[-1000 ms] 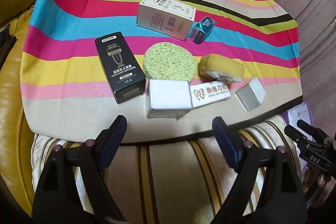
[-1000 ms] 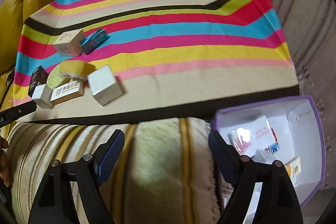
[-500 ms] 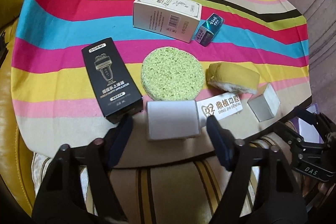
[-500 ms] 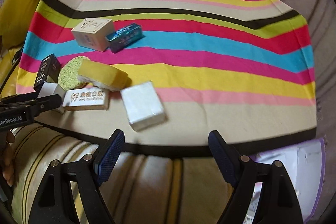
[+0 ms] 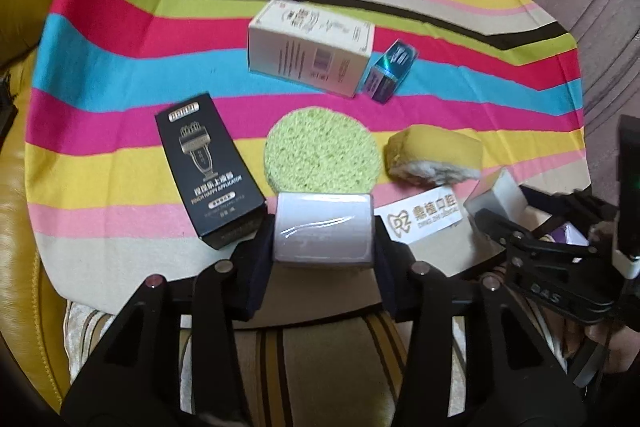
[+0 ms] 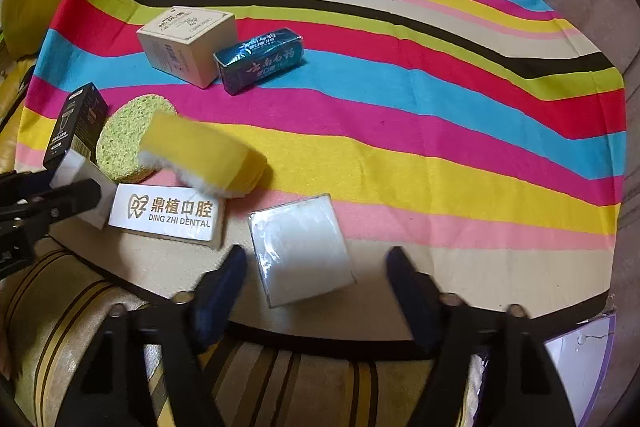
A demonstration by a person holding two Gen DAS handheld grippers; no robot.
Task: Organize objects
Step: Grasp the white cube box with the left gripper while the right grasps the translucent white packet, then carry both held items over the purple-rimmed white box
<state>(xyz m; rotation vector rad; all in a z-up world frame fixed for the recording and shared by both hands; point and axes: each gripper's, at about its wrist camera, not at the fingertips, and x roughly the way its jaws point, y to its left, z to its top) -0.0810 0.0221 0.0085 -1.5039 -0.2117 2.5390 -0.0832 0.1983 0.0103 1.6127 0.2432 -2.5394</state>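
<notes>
boxes lie along the front edge of the striped cloth (image 6: 400,115). left gripper (image 5: 323,247) has just been closing; its jaws press both sides of a glossy white box (image 5: 322,227). right gripper (image 6: 316,283) has just been closing too, jaws half open astride a film-wrapped white square box (image 6: 300,251), clear of it. beyond lie a dental box (image 6: 168,213), yellow sponge (image 6: 204,151) and porous green round sponge (image 5: 322,151).

Left gripper (image 5: 323,239) jaws just closed onto the white plastic-wrapped box (image 5: 322,230). Right gripper (image 6: 314,293) moved left, jaws narrowing around the white film-wrapped square packet (image 6: 301,249), not yet touching.
</notes>
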